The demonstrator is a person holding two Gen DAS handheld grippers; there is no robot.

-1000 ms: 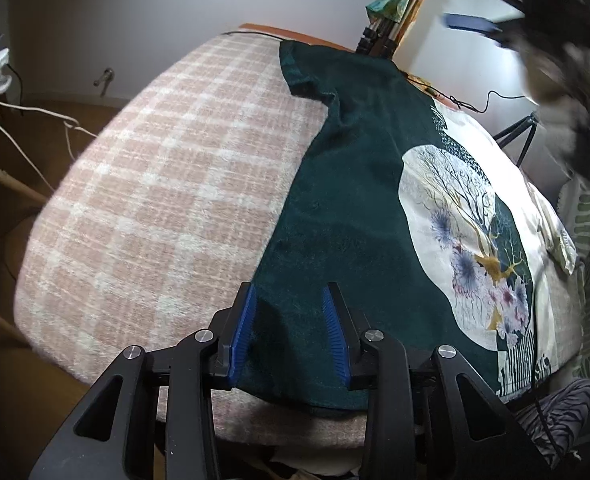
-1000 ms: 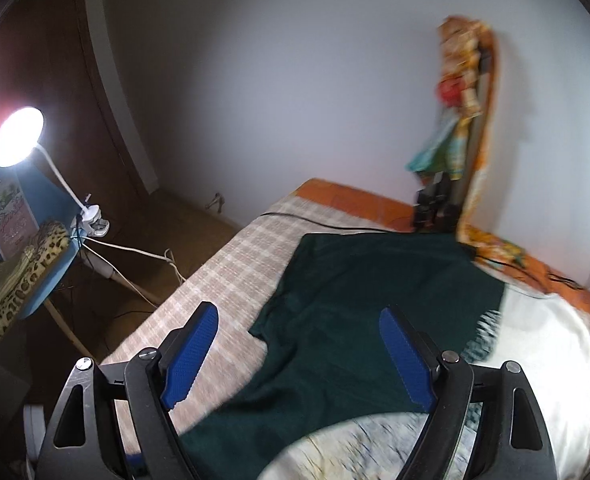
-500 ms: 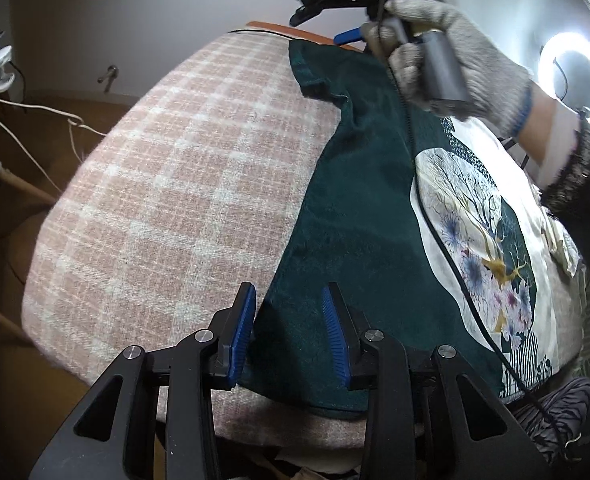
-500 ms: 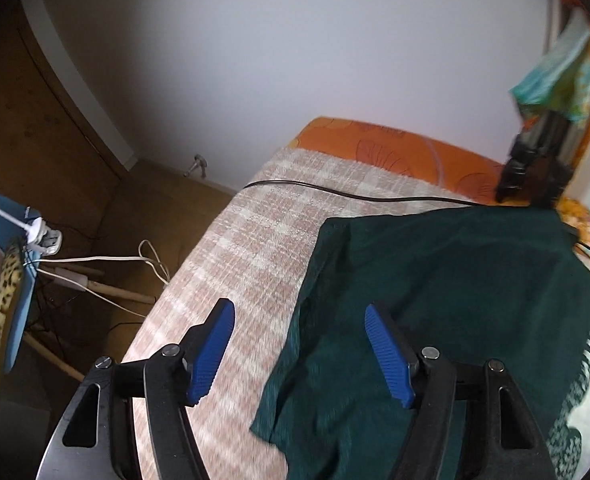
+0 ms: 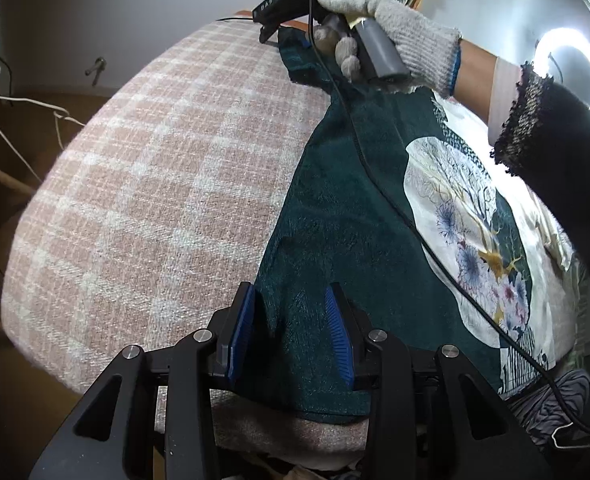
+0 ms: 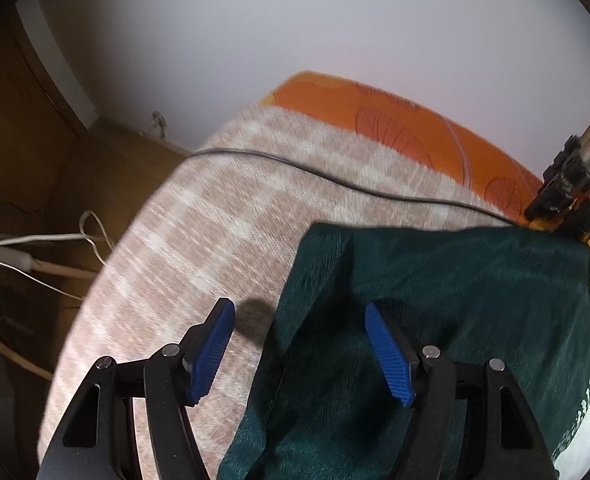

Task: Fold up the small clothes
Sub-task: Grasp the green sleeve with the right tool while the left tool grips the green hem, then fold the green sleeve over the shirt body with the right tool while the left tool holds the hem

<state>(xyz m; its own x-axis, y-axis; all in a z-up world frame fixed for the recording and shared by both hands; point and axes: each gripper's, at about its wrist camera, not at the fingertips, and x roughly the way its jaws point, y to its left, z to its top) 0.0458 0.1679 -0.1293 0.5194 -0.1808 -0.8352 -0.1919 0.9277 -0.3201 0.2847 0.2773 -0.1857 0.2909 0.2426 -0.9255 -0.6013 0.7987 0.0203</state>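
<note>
1. The left gripper (image 5: 291, 328) sits at 6 o'clock in its own view, its two blue pads apart, straddling the near hem corner of the one dark green shirt (image 5: 335, 208); the cloth lies between the pads, but I cannot tell whether they touch it.
2. The right gripper (image 6: 299, 344) is spread wide at 6 o'clock in its view, gripping nothing. One pad is over the plaid blanket (image 6: 199, 216), the other over the shirt's sleeve (image 6: 319, 264).
3. One gloved right hand (image 5: 391, 36) at 12 o'clock in the left view holds that gripper's handle; the printing on the tool is too blurred to read.
4. The shirt lies flat on the blanket, one pale printed panel (image 5: 467, 224) at 3 o'clock showing tree and flower motifs.
5. One black cable (image 6: 335, 180) crosses the blanket at 12 o'clock, before one orange cushion (image 6: 395, 116).
6. One ring light (image 5: 571, 68) glows at 2 o'clock.
</note>
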